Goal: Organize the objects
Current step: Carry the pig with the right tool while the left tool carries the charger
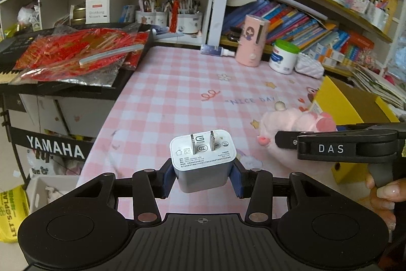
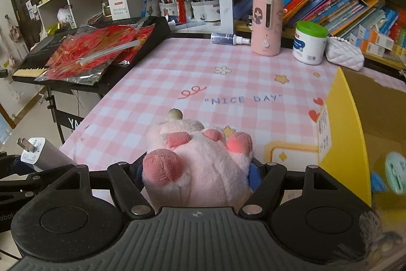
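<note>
My left gripper is shut on a white wall charger, prongs pointing up, held above the near edge of the pink checked tablecloth. My right gripper is shut on a pink plush paw toy, its blue pads pressing into the plush sides. In the left wrist view the plush and the right gripper's black body show at the right, with a hand on its handle. The right wrist view catches the charger at the lower left.
A yellow cardboard box stands open at the table's right, with a mint item inside. At the back stand a pink humidifier, a white tub with green lid, a spray bottle and a white purse. A keyboard with red packets lies left.
</note>
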{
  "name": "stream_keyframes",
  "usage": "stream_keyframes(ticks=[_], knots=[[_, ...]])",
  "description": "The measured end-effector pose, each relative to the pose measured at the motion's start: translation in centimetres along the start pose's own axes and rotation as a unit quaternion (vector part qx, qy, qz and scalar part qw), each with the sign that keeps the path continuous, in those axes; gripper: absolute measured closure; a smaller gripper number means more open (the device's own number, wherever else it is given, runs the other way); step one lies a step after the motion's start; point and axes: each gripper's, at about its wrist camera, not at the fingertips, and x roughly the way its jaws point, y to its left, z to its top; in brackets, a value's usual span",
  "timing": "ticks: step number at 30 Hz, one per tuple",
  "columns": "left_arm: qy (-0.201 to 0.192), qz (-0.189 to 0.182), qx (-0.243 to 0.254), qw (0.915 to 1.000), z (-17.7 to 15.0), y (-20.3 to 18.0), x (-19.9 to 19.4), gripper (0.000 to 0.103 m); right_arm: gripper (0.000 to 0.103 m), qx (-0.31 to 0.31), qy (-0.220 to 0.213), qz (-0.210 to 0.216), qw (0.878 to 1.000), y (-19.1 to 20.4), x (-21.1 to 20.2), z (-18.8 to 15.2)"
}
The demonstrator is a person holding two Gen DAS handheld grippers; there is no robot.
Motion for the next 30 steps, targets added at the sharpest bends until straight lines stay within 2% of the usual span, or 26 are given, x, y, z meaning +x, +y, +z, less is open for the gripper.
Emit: stream_keyframes(ticks=[10, 18, 25, 30], knots=[[0.021, -0.031, 0.022, 0.9991, -3.7, -0.7, -3.4, 0.060, 0.033, 0.014, 0.008, -0.013, 1.000, 2.0, -4.1, -5.0], [0.049, -0.059, 0.055, 0.9955, -6.8, -2.2, -5.0, 0.060, 0.033, 0.046, 0.017, -0.030, 0.998, 2.2, -7.2, -9.5], [0.063, -0.096, 0.093, 0.9891, -8.4, -4.6, -5.7, 0.060, 0.033, 0.087, 0.024, -0.059, 0.994, 0.9, -9.8, -13.1], [0.066, -0.130, 0.128, 0.9810, -8.6, -7.1, -5.7, 0.060, 0.033, 0.120, 0.018, -0.092, 0.988, -0.7, -11.9, -14.7]])
